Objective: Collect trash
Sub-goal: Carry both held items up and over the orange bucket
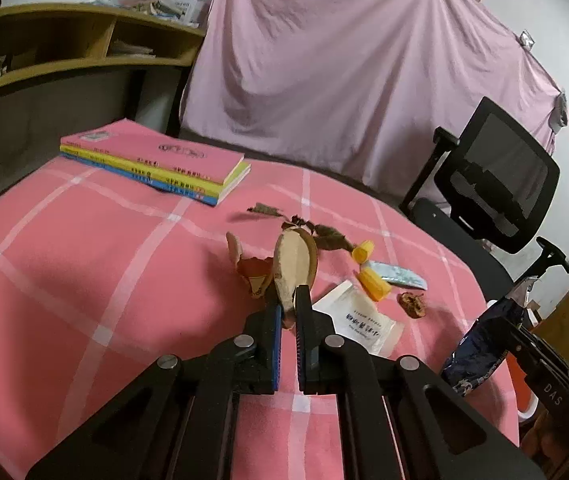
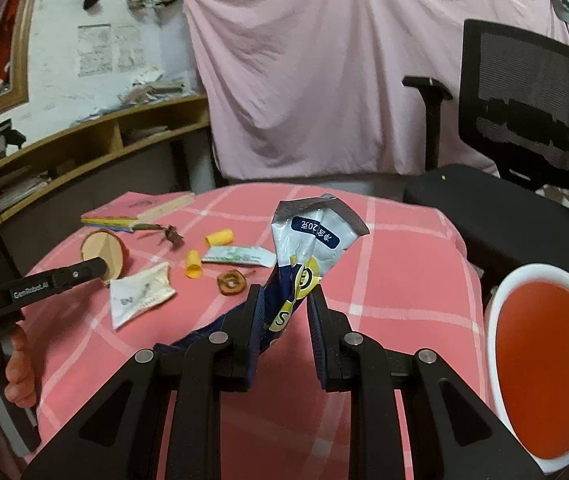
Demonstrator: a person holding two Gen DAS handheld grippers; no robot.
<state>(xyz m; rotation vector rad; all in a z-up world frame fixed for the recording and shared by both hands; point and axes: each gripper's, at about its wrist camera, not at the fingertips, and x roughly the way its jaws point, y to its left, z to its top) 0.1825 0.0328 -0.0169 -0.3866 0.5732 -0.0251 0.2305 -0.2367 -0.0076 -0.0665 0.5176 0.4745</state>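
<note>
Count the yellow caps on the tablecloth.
2. One yellow cap lies farther back, beside the dried leaves; the other yellow cap lies nearer, next to the white sachet. None looks hidden.

Dim, soft indoor light, faint shadows, strong fisheye bending with dark vignetted corners, slightly grainy

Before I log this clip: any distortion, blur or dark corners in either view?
Left wrist view: strong fisheye bending, the shelf curves, black vignette in the corners; the peel in the left gripper is sharp. Right wrist view: same bending on the office chair; the snack wrapper in the right gripper has mild glare, its print legible; dim, even light.
</note>
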